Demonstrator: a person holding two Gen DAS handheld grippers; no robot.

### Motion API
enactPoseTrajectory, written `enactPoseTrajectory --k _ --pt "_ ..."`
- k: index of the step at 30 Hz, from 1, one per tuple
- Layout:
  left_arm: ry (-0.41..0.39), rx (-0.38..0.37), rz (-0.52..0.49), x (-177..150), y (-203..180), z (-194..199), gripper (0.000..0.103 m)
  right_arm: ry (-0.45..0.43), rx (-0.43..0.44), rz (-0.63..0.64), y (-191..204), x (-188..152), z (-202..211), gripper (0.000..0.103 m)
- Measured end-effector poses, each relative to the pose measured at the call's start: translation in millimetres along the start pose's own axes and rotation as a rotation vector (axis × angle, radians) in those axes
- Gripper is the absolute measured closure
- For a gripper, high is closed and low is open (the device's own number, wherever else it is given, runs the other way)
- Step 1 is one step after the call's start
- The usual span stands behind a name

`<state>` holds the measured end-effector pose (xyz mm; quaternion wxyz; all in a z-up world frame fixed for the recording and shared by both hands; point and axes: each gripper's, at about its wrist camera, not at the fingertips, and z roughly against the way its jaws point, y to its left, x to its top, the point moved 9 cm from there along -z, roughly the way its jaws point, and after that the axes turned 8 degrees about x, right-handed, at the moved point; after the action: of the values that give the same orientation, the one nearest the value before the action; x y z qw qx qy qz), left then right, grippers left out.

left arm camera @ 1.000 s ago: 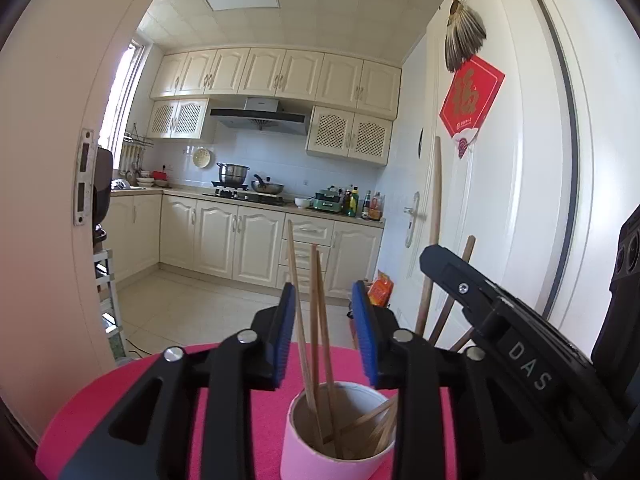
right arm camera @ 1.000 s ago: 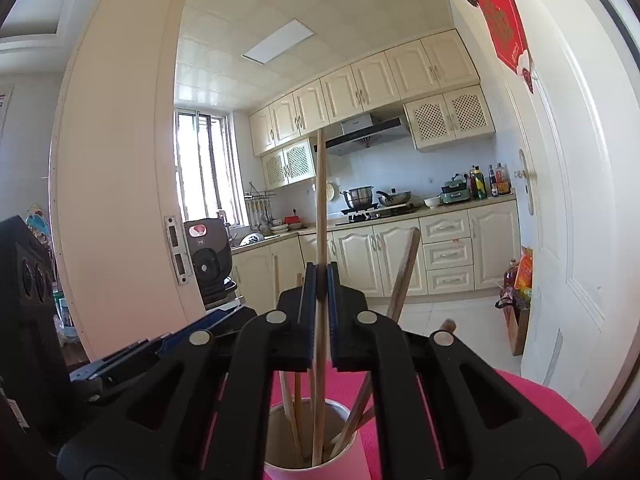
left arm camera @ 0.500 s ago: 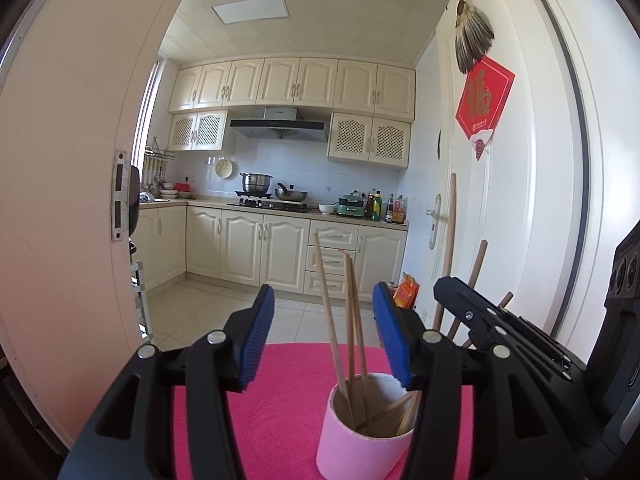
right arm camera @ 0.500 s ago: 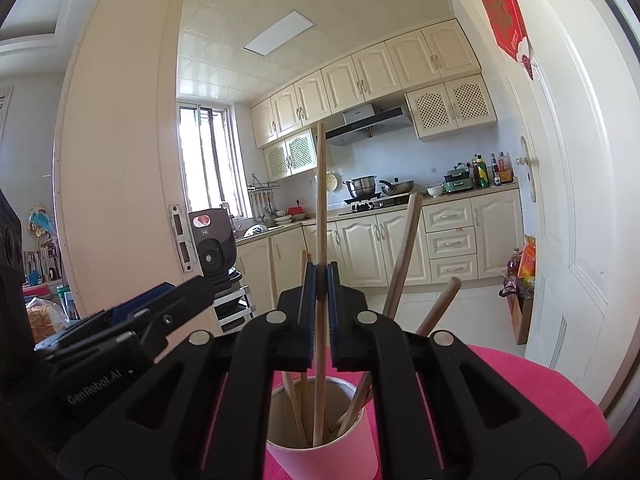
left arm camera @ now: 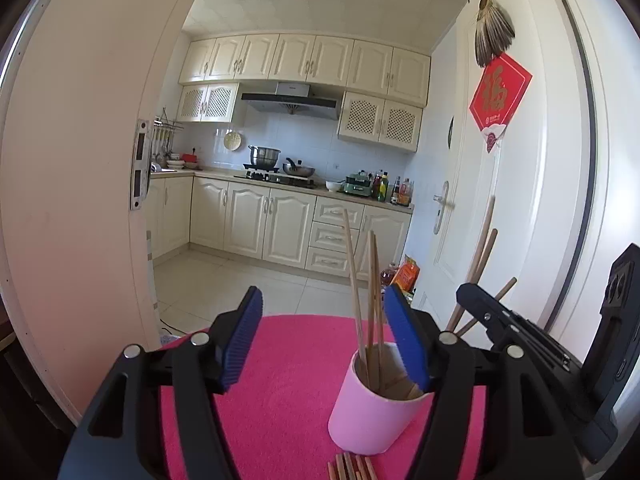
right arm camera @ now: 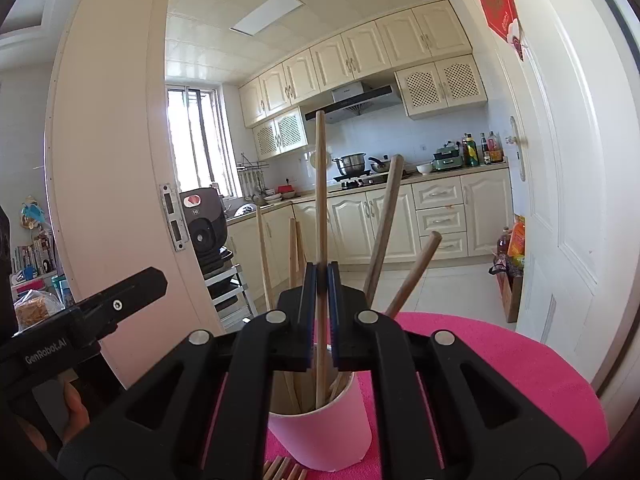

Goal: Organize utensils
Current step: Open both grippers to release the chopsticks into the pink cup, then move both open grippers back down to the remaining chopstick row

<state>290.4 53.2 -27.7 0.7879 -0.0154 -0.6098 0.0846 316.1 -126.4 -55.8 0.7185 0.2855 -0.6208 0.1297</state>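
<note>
At the near edge of the pink tabletop (left arm camera: 288,380) lay a few loose chopsticks (left arm camera: 352,466), side by side, just in front of the cup (left arm camera: 372,412). The pink cup stood upright on the tabletop, toward its near edge, with several chopsticks leaning in it. The left hand-held gripper (left arm camera: 322,338) stood wide, its jaws having just been opening; its blue pads touched nothing, the right pad close beside the cup's rim and three thin chopsticks (left arm camera: 370,292) rising between the jaws. The right hand-held gripper (right arm camera: 319,316) was nearly closed, pinching one upright chopstick (right arm camera: 320,200) whose lower end reached down into the cup. Two thicker sticks (right arm camera: 384,232) leaned to the right out of the cup. Beyond the tabletop's far edge were the kitchen floor and cream cabinets (left arm camera: 248,224)
</note>
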Motion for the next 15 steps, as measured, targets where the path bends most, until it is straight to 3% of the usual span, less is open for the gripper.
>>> enactPoseTrajectory --k 2,6,15 --pt "0.011 -0.001 -0.005 -2 0 3 0.039 0.010 -0.004 -0.003 2 0 4 0.093" --pt "0.035 0.004 -0.017 -7 0 11 0.039 0.009 -0.003 0.017 10 0 18 0.061" --pt "0.155 -0.019 -0.034 -34 -1 35 0.039 0.035 -0.024 0.036 23 -2 55 0.060"
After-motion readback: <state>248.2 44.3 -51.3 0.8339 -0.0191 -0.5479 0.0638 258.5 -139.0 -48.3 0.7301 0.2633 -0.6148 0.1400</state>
